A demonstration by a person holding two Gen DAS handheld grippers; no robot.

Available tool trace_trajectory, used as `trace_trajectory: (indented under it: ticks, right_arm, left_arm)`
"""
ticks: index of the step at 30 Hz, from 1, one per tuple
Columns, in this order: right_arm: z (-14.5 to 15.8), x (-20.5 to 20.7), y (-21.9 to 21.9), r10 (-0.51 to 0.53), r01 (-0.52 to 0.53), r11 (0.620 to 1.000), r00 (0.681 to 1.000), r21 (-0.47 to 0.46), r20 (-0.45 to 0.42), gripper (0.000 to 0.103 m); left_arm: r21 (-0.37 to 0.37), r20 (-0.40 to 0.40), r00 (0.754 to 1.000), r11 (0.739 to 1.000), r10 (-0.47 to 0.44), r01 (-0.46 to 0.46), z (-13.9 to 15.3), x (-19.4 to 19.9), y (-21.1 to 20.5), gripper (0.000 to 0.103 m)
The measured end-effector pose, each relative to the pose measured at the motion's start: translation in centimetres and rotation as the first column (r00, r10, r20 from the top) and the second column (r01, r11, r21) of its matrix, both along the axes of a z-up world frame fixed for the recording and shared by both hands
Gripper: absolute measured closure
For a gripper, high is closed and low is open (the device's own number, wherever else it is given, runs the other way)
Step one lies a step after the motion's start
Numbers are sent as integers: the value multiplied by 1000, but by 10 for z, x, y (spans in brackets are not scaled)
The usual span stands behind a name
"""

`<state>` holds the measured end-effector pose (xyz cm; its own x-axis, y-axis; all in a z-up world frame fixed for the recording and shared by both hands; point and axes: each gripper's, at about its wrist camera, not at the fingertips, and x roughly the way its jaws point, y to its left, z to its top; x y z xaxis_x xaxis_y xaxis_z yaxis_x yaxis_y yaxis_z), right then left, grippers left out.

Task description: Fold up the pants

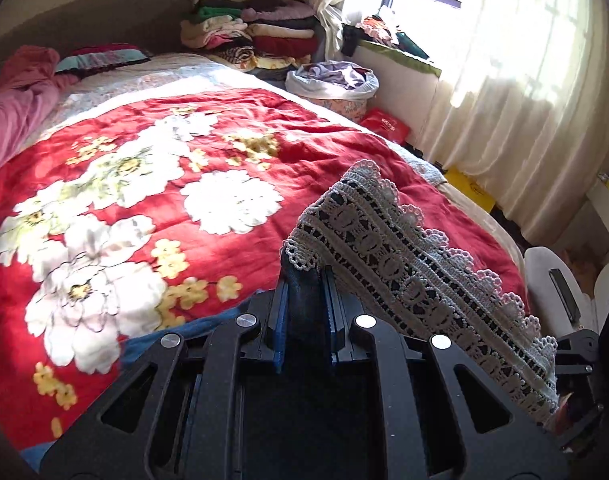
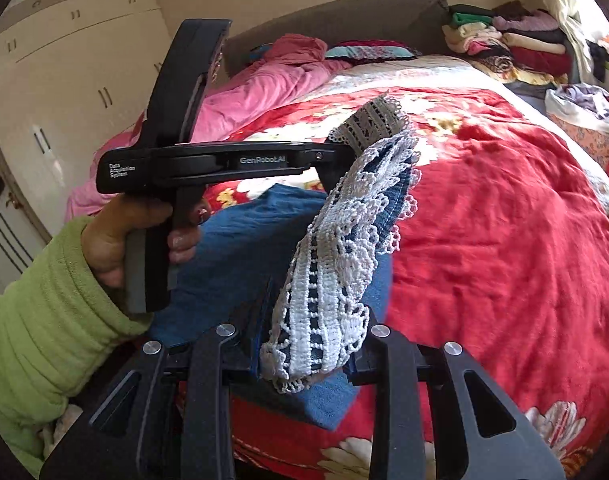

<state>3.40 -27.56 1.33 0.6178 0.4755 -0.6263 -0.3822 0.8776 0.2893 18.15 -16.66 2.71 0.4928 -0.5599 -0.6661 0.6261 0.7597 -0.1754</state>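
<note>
The pants [image 2: 260, 236] are blue denim with a wide white crochet lace hem [image 1: 408, 264]. My left gripper [image 1: 306, 304] is shut on one end of the lace hem and holds it above the bed. It also shows in the right wrist view [image 2: 336, 164], gripped by a hand in a green sleeve. My right gripper [image 2: 308, 344] is shut on the other end of the lace hem [image 2: 332, 280]. The hem stretches between the two grippers, and the blue cloth hangs below them.
The bed is covered by a red floral quilt [image 1: 232, 152]. A pink blanket [image 2: 256, 92] lies at its head. Stacks of folded clothes [image 1: 264, 32] stand at the far corner, with a laundry basket [image 1: 332, 84] and curtains [image 1: 516, 92] on the right.
</note>
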Motion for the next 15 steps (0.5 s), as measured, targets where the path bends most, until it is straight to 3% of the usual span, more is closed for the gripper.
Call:
trace_trajectory:
  ticks: [3, 7, 12, 15]
  right_arm:
    - [-4, 8, 40, 78, -78, 997, 997, -27, -11, 76]
    - [-26, 18, 88, 137, -142, 984, 989, -106, -60, 76]
    - [-37, 4, 137, 213, -213, 943, 977, -256, -27, 72]
    - [-42, -2, 160, 247, -234, 911, 969, -338, -7, 71]
  left_arm:
    - [18, 2, 998, 998, 59, -59, -7, 1, 28, 93]
    - [-14, -65, 972, 974, 226, -228, -19, 7, 81, 79]
    - [-136, -189, 888, 884, 420, -447, -17, 5, 162, 66]
    - [-248, -260, 869, 841, 420, -481, -15, -5, 194, 50]
